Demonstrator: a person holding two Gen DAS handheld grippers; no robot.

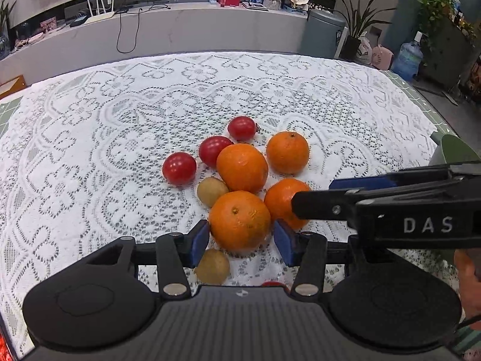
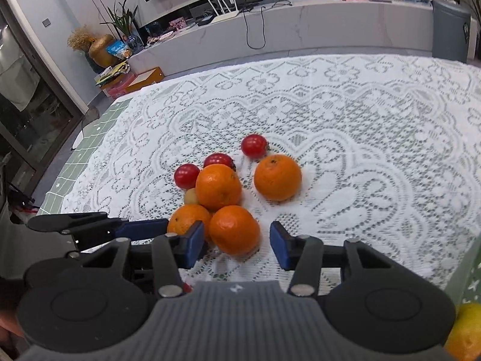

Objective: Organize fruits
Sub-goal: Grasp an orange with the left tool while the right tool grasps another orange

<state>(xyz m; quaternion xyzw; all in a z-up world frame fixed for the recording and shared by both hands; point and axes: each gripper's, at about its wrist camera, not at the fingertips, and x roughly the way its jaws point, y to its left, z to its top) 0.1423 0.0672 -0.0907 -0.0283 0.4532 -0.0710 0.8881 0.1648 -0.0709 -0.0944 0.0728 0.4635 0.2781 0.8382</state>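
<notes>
1. Left gripper (image 1: 241,242) was spread wide, its blue pads (image 1: 199,242) flanking the nearest orange (image 1: 239,221); contact with the fruit could not be confirmed.
2. Right gripper (image 2: 237,242) was likewise spread, its pads (image 2: 194,245) to either side of another orange (image 2: 234,230), with a clear gap on its right side. In the left wrist view this gripper reached in from the right, across the front of that orange (image 1: 281,201).
3. Both oranges sat at the near edge of a cluster on the lace tablecloth (image 1: 90,150) covering the surface.
4. Behind them lay a third orange (image 1: 242,168), touching the front pair, and a fourth orange (image 1: 287,152) standing slightly apart to the right.
5. Three red tomatoes (image 1: 179,168) formed an arc at the far left of the cluster.
6. One small brown fruit (image 1: 212,192) rested between the tomatoes and the oranges; a second brown fruit (image 1: 212,266) lay just below the left gripper's pad.
7. A yellow-orange fruit (image 2: 466,331) showed at the right wrist view's lower right corner.
</notes>
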